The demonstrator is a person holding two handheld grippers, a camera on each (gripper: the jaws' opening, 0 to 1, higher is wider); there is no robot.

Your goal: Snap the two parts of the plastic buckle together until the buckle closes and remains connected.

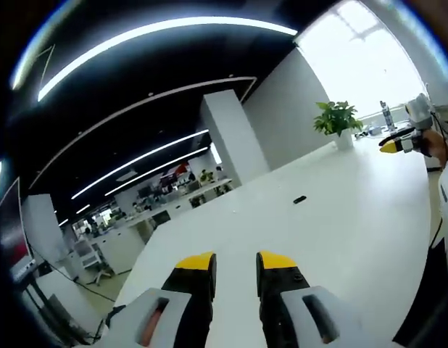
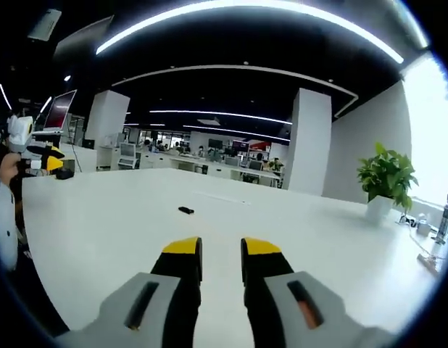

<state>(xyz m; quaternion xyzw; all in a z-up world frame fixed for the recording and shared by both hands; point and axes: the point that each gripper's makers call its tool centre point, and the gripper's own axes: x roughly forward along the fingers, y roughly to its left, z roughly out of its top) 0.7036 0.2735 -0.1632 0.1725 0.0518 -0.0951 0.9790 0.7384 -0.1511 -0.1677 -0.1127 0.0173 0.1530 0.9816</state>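
Yellow-tipped jaws of the left gripper (image 1: 236, 264) and right gripper (image 2: 221, 250) stand narrowly parted, holding nothing, above the white worktop (image 1: 340, 217), where the small dark buckle (image 1: 299, 199) lies well ahead, and a white pot holds a green plant (image 2: 386, 174).

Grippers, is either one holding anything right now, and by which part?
Nothing is held. The left gripper and right gripper are open with bare gaps; the small black buckle lies untouched on the white table.
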